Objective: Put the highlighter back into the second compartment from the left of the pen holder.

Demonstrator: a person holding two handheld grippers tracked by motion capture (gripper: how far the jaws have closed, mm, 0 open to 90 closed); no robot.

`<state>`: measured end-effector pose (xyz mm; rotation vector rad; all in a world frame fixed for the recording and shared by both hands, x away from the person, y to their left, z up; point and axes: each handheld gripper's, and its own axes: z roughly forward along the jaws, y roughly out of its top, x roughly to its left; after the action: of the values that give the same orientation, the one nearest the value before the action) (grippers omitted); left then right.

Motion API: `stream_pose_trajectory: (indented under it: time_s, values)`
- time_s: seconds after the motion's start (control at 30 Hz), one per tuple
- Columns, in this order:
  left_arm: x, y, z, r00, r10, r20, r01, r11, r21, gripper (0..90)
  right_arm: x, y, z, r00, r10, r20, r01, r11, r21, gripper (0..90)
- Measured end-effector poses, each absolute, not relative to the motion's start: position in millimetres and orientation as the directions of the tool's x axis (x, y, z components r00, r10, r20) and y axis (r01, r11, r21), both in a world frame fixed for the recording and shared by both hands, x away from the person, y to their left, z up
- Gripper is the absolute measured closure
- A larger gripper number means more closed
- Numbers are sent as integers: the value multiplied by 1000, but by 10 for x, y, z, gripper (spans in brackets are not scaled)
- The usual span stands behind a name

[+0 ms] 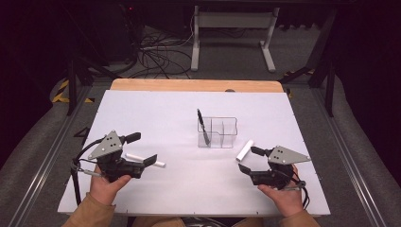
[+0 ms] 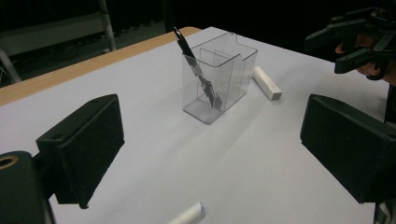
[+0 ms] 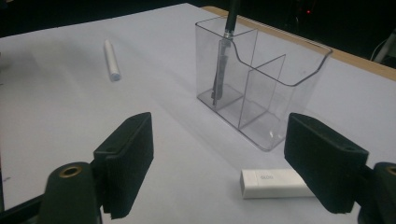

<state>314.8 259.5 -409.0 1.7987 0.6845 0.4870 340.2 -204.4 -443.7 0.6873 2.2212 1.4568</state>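
A clear plastic holder (image 1: 218, 133) with several compartments stands mid-table, and a black pen (image 1: 203, 126) leans in its left compartment. A white stick (image 1: 161, 164) lies flat by my left gripper (image 1: 142, 149), which hovers over it, open with nothing between the jaws. In the left gripper view the stick's tip (image 2: 189, 215) pokes in at the bottom edge between the jaws. A white block (image 1: 245, 150) lies right of the holder. My right gripper (image 1: 250, 160) is open just behind it. In the right gripper view the block (image 3: 273, 183) lies by the right-hand jaw, untouched.
The white table cover (image 1: 189, 189) has a wooden edge (image 1: 189, 85) at the far side. Beyond the table, cables and a white stand (image 1: 231, 33) are on the floor. In the left gripper view the other hand's gripper (image 2: 355, 42) shows at top right.
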Motion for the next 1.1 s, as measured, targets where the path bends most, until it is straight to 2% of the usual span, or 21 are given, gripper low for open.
stream_pose_trajectory:
  time_s: [0.13,0.3,0.7,0.93,1.1]
  values:
    - [3095,2630,-4128,741,671,2,215,-240,947,70,3434,-1957,-4404,-809,585,-59,182,345,921,213]
    - [3079,2653,-4153,734,680,13,214,-249,944,70,3451,-1826,-4377,-808,578,-109,160,395,904,214]
    - [3080,2765,-4119,717,697,0,221,-226,949,88,3437,-1612,-4287,-821,559,-119,144,403,904,357]
    - [3091,2859,-4104,706,707,-37,242,-192,951,88,3502,-1387,-4231,-846,521,-110,151,432,889,413]
    - [3090,2901,-4096,700,713,-28,238,-196,951,63,3556,-1222,-4194,-861,496,-114,147,457,877,442]
